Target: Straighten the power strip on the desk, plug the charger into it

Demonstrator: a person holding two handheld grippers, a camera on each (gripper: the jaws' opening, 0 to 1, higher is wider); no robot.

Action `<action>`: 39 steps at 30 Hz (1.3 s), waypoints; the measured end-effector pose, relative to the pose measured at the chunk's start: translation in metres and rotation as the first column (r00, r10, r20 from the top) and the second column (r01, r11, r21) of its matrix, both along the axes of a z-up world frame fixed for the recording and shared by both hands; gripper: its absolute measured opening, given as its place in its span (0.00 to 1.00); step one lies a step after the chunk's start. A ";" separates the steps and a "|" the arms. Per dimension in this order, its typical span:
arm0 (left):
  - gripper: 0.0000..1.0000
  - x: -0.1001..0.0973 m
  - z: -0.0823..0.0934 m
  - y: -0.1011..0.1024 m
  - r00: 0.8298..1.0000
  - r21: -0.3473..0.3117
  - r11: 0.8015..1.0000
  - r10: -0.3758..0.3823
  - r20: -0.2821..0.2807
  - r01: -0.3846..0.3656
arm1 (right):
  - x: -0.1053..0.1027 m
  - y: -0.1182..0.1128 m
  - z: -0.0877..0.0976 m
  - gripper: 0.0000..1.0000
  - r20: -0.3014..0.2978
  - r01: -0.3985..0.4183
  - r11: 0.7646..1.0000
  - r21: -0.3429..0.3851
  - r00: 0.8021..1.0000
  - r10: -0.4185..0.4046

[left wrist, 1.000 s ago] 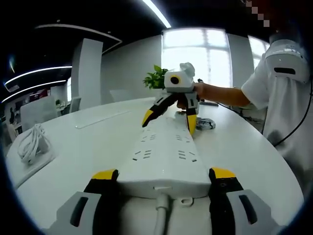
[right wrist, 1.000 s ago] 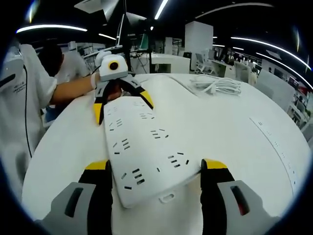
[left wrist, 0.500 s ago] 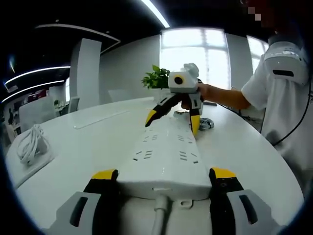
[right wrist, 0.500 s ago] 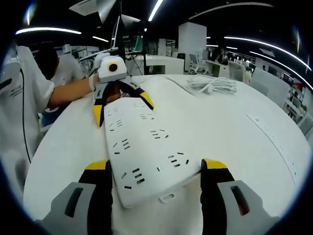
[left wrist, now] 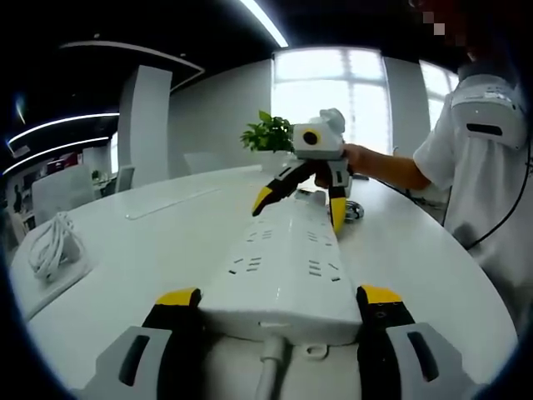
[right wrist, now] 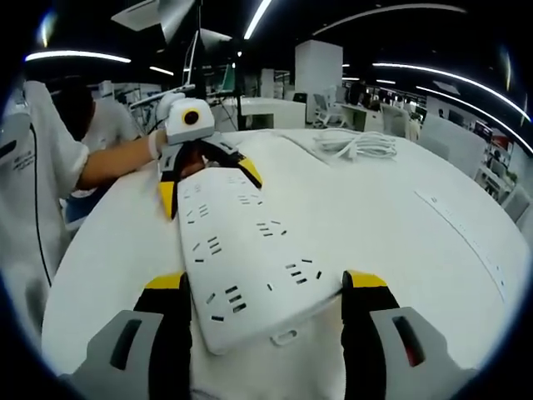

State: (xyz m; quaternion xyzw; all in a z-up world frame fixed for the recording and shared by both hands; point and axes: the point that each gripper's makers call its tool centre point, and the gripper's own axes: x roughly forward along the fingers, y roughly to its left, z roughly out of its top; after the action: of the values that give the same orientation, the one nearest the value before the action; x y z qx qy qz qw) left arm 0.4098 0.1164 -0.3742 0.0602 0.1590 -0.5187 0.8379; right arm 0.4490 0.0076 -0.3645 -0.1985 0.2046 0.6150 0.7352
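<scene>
both views face each other, low and close along the shared power strip (left wrist: 283,258).

Power strip (left wrist: 283,267): in the left gripper view its near end face and cord (left wrist: 265,379) run out of frame at the bottom edge, so the cord's course is not visible. The contact between the left tool (left wrist: 273,302) and the strip's side walls is hidden beneath the strip's top face. At the strip's far end, the right tool (left wrist: 301,204) covers the corners. In the right gripper view, socket markings (right wrist: 241,254) are too small to read. Beyond the strip, the coiled white cable (right wrist: 354,146) is blurred; whether it includes the charger cannot be told.
</scene>
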 end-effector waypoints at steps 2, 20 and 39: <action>0.76 0.000 0.000 0.000 1.000 0.001 1.000 0.001 0.001 -0.001 | -0.002 0.000 0.000 0.72 0.004 0.005 1.000 0.007 1.000 -0.005; 0.76 -0.002 0.000 -0.002 1.000 0.002 1.000 -0.005 -0.003 0.005 | -0.008 -0.002 -0.001 0.71 -0.024 0.034 0.999 0.036 0.999 -0.033; 0.76 -0.002 0.001 0.000 0.998 -0.006 0.998 -0.064 -0.011 0.063 | -0.019 -0.001 -0.001 0.71 -0.044 0.116 0.993 -0.026 0.992 -0.118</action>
State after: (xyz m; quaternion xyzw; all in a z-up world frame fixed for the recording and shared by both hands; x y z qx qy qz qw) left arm 0.4073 0.1162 -0.3733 0.0599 0.1602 -0.5458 0.8202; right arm 0.4300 0.0062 -0.3656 -0.1805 0.2399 0.5728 0.7628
